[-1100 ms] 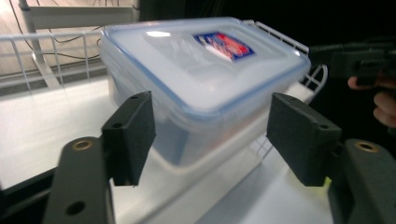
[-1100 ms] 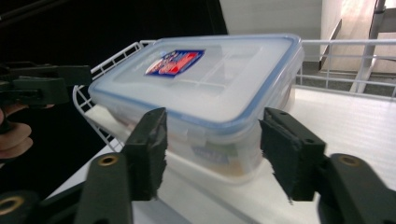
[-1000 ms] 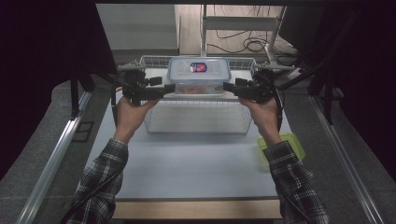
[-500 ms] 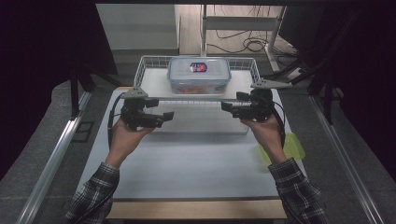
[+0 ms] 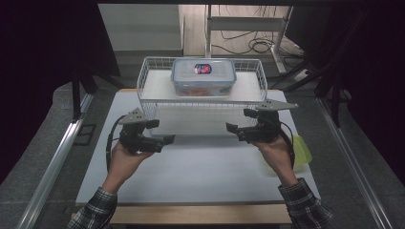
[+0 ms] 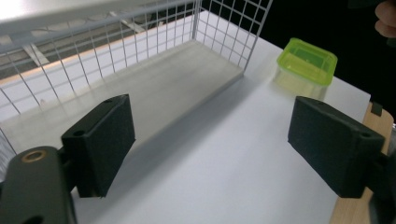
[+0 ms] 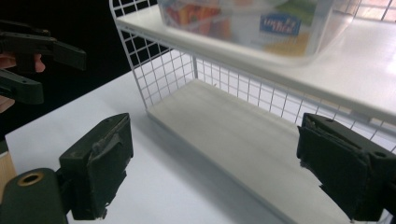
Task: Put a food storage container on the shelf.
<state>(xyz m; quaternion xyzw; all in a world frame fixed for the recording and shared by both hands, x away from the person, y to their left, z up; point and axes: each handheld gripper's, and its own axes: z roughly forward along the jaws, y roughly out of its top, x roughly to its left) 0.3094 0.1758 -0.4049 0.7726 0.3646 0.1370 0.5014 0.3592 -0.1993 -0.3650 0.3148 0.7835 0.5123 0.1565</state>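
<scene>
we hold left gripper point(image 5: 165, 140) and right gripper point(image 5: 232, 128) jaws apart, empty; ahead, rack point(image 5: 153, 71) carries lidded box point(image 5: 204, 76) of food; left gripper view adds green tub point(image 6: 307, 60).

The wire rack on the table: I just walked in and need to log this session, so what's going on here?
A person holds a gripper in each hand over the white table. The left gripper and the right gripper are both open and empty, in front of the wire rack. A clear lidded container sits on the rack's top shelf; the lower shelf is bare. A green tub rests on the table near the person's right hand.
</scene>
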